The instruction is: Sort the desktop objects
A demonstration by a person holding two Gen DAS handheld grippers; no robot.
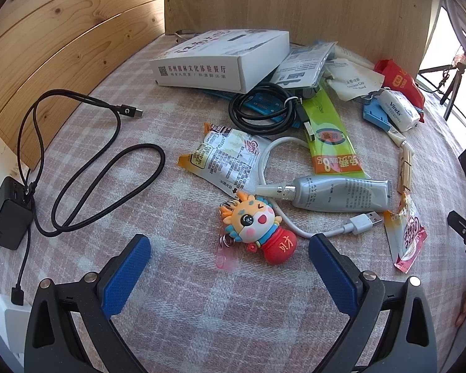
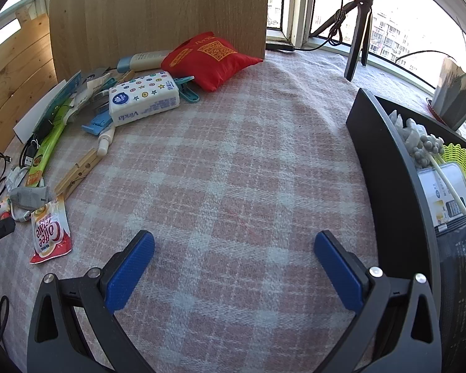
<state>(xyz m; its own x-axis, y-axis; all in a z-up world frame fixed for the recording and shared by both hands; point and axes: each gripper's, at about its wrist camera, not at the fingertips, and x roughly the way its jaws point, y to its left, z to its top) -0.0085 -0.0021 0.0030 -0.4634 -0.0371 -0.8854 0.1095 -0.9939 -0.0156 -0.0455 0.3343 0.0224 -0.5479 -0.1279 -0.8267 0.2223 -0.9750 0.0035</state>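
Observation:
My left gripper [image 1: 230, 245] stands open over the checked cloth, its blue pads either side of a cartoon dragon keychain [image 1: 258, 228] that lies just beyond them, untouched. Behind it lie a grey tube [image 1: 338, 193], a white USB cable [image 1: 362, 219], coffee sachets [image 1: 225, 158], a green packet [image 1: 329, 133], a coiled black cable [image 1: 264, 108] and a white box [image 1: 220, 60]. My right gripper [image 2: 234, 244] is open over bare cloth with nothing between its fingers. To its left lie a coffee sachet [image 2: 49, 233], a wooden clothespin [image 2: 77, 171], a tissue pack [image 2: 144, 98] and a red pouch [image 2: 209, 59].
A black charger [image 1: 11, 217] with a looping black cable [image 1: 108, 180] sits at the left by a power strip. A black bin [image 2: 397, 168] holding several items stands at the right. Wooden panels [image 2: 158, 9] wall the back; a tripod leg [image 2: 358, 31] stands by the window.

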